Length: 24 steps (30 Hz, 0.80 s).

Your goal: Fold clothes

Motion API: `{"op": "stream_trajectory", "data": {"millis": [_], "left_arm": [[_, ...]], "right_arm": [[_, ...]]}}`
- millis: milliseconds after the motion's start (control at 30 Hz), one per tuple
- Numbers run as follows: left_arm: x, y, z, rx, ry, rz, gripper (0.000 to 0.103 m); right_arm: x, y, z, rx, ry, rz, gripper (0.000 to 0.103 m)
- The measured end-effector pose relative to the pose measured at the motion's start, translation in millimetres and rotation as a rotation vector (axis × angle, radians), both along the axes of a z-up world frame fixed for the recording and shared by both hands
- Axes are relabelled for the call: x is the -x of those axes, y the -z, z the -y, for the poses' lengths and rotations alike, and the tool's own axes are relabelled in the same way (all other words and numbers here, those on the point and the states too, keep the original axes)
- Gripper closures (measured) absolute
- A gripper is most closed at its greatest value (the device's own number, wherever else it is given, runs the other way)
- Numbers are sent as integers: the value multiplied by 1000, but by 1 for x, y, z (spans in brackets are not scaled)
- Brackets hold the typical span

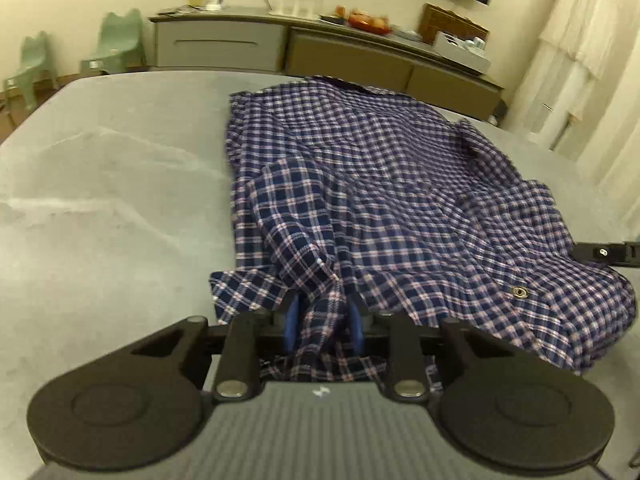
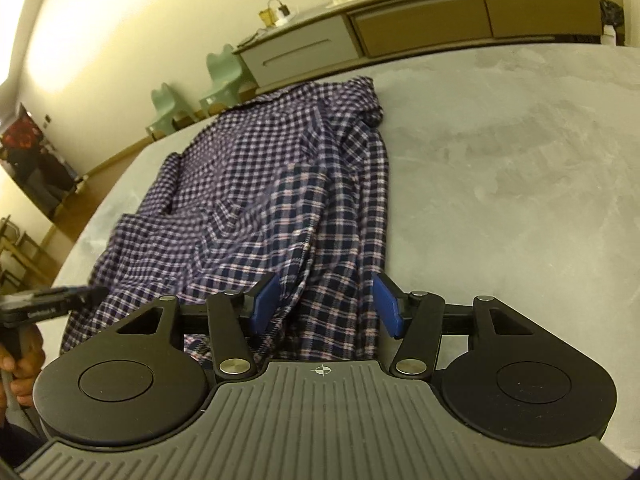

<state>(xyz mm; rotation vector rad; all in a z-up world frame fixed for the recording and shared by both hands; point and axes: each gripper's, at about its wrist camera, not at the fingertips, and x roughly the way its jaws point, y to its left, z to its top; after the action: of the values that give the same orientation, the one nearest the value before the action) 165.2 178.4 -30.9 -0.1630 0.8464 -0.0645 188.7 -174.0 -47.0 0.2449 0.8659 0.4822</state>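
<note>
Left gripper (image 1: 326, 320) has its jaws pinched on a bunched fold of the shirt (image 1: 380, 184), fabric squeezed between the 2 blue pads (image 1: 293, 318) and spilling back under the body. The shirt lies rumpled on the grey worktop (image 1: 100, 200), collar end toward the far edge, near hem at the grippers. Its left edge runs fairly straight, and left of that the worktop is bare right out to the rounded corner. Plenty of space there.

Right gripper (image 2: 326, 304) sits low over the near hem with jaws wide apart, cloth lying between the pads (image 2: 264, 300) but not clamped. To its right, a broad bare stretch of worktop (image 2: 500, 160) reaches the far edge. On the left in this view the shirt (image 2: 260, 184) drapes close to the worktop's edge, where the other gripper (image 2: 52, 300) and a hand (image 2: 22, 364) show.

Beyond the far edge stand a sideboard (image 1: 320, 44) and 2 green stools (image 1: 116, 40).
</note>
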Motion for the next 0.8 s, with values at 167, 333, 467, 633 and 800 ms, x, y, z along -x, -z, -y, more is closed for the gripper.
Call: {"op": "stream_trajectory", "data": {"millis": [167, 333, 467, 633, 800], "left_arm": [[4, -9, -1, 36, 14, 53, 75], [7, -10, -2, 36, 10, 60, 100], [10, -11, -3, 36, 6, 66, 91], [18, -13, -4, 44, -3, 78, 38], [37, -11, -5, 64, -20, 81, 48]], "right_arm": [[4, -3, 5, -2, -4, 13, 44], [12, -6, 11, -22, -10, 20, 43], [25, -10, 14, -27, -6, 33, 43], [49, -16, 24, -60, 24, 49, 37], [72, -11, 20, -81, -36, 73, 34]]}}
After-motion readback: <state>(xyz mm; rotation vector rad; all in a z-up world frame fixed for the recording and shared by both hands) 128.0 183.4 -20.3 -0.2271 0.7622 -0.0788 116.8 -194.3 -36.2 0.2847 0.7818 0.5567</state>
